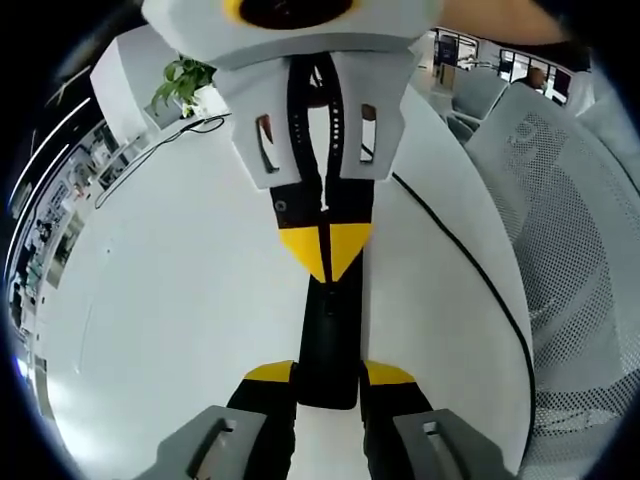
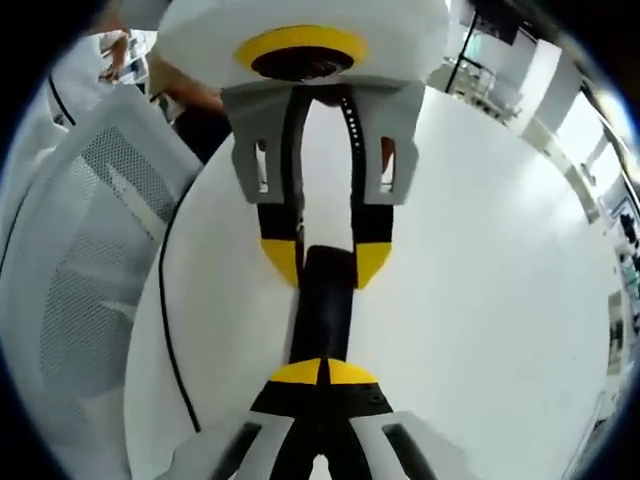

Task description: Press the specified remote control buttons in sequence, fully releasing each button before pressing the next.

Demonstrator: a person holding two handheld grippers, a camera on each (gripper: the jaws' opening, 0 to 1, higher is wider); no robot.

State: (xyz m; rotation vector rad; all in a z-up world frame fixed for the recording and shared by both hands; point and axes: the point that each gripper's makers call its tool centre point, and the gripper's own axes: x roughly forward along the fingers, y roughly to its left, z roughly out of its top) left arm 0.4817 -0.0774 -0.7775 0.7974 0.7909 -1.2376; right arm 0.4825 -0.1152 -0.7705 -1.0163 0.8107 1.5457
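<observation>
Remote first: we see a slim black bar-shaped remote control [image 1: 328,330] lying lengthwise on the white surface [image 1: 170,300], between the two grippers that face each other. Its buttons are too dark for us to make out, and its ends are hidden under the jaws.

The left gripper [image 1: 328,375] has its yellow-tipped jaws clamped on the remote's sides. The right gripper [image 1: 325,245] comes in from opposite, jaws closed tip to tip over the remote's far end; we cannot tell whether it presses down.

From the right gripper view we get the same grip mirrored. A thin black cable [image 1: 470,260] curves past beside a white mesh chair [image 1: 570,250], which is cut off at the edge.
</observation>
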